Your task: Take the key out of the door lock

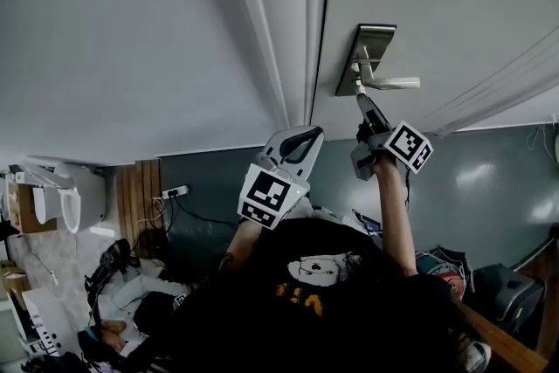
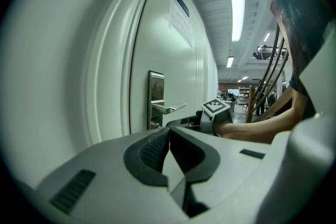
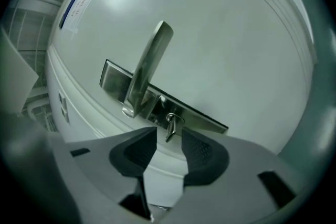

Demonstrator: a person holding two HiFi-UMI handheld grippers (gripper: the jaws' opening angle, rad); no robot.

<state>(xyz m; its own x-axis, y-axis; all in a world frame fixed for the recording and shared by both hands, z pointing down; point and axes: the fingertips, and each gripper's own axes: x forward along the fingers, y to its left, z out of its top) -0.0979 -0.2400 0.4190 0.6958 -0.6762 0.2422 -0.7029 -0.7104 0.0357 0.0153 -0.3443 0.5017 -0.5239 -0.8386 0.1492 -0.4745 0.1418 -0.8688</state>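
- We keep the left gripper [image 2: 169, 132] pressed together and empty, back from the door [image 2: 157, 34].
- The key [image 3: 170, 126] sits in the lock plate [image 3: 205, 119], beside the handle [image 3: 149, 65].
- Our right gripper [image 3: 169, 138] is spread, with the key between its tips, pads clear.

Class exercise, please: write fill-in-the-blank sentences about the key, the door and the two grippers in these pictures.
1. The key sits in the ____ of the door.
2. The right gripper has its jaws ____, and the key shows in the gap at their tips.
3. The left gripper has its jaws ____, with nothing between them.
4. The door behind the lever handle is ____ in colour.

Missing words: lock; open; shut; white
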